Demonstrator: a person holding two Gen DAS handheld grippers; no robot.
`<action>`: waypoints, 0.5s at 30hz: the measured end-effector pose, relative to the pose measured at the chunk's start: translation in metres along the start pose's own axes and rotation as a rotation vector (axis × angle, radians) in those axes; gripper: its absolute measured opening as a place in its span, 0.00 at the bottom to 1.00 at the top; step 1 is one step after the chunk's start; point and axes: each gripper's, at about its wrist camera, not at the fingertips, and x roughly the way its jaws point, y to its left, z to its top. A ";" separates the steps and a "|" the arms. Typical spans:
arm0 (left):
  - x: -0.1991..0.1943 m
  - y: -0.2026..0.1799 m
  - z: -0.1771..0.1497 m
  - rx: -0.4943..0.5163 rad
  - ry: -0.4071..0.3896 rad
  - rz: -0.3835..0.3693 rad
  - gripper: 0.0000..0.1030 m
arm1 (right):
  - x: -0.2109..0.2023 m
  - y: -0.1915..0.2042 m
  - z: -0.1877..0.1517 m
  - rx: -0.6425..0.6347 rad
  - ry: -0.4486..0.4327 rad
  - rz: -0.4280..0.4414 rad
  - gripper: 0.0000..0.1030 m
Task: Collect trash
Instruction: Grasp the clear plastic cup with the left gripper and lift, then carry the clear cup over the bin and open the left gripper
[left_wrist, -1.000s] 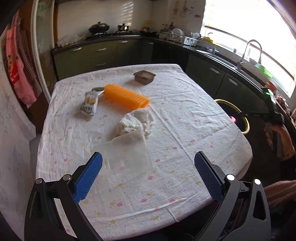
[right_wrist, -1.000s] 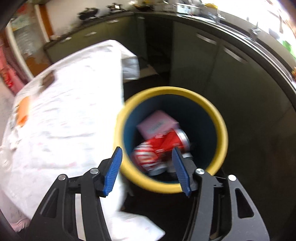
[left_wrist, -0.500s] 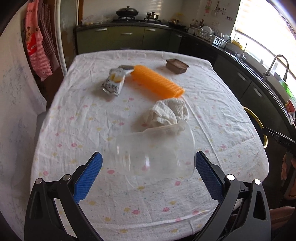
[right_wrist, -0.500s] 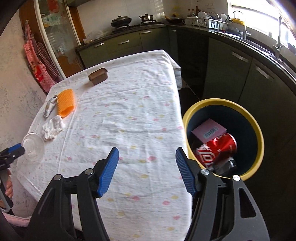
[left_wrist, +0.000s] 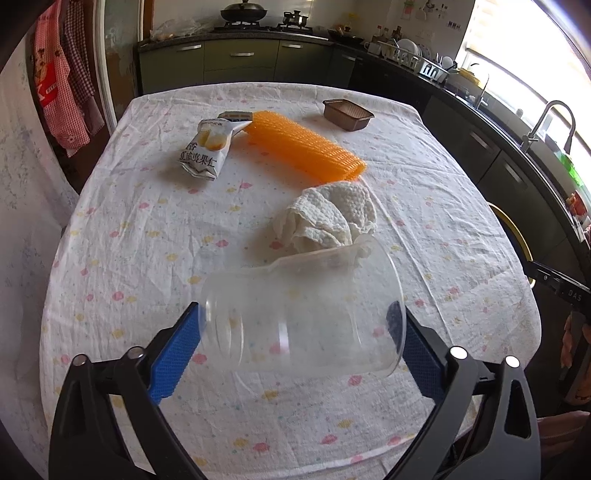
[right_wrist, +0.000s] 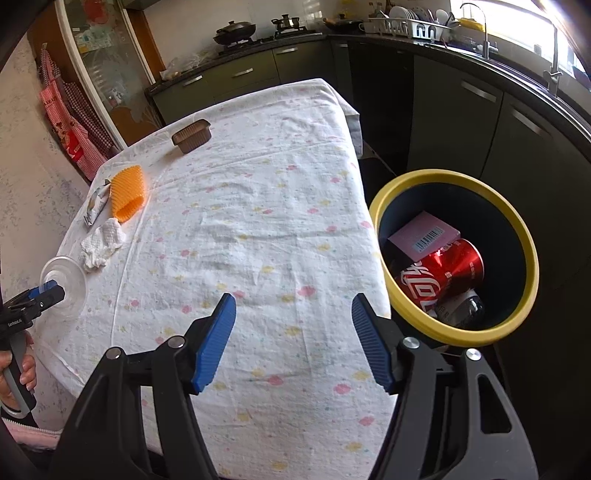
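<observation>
2 close wrist views angled down, sharing the table (left_wrist: 147, 236).

bin (left_wrist: 515, 236): mostly hidden by table edge | bottle (right_wrist: 463, 308): half-buried

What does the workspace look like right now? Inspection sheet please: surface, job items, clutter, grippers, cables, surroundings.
Surface: table under a white cloth with small coloured marks, wrinkled.
Job's things: clear plastic cup on its side; crumpled paper towel; snack wrapper; orange ridged sleeve; brown tray. Yellow-rimmed bin beside the table holds a red can and a pink box.
Clutter: nothing seen.
Grippers: left gripper jaws closing, cup between them; right gripper open, empty, over the table edge.
Cables: nothing seen.
Surroundings: kitchen counters, stove with wok, sink tap, hanging aprons.
</observation>
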 end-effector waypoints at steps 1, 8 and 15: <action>0.001 -0.001 0.000 0.001 0.005 0.000 0.83 | 0.000 -0.001 -0.001 0.003 0.000 0.000 0.60; -0.003 -0.006 0.000 0.014 -0.002 0.017 0.80 | -0.003 -0.009 -0.006 0.029 -0.001 -0.003 0.61; -0.025 -0.021 0.001 0.059 -0.026 0.014 0.80 | -0.007 -0.016 -0.007 0.044 -0.013 -0.006 0.61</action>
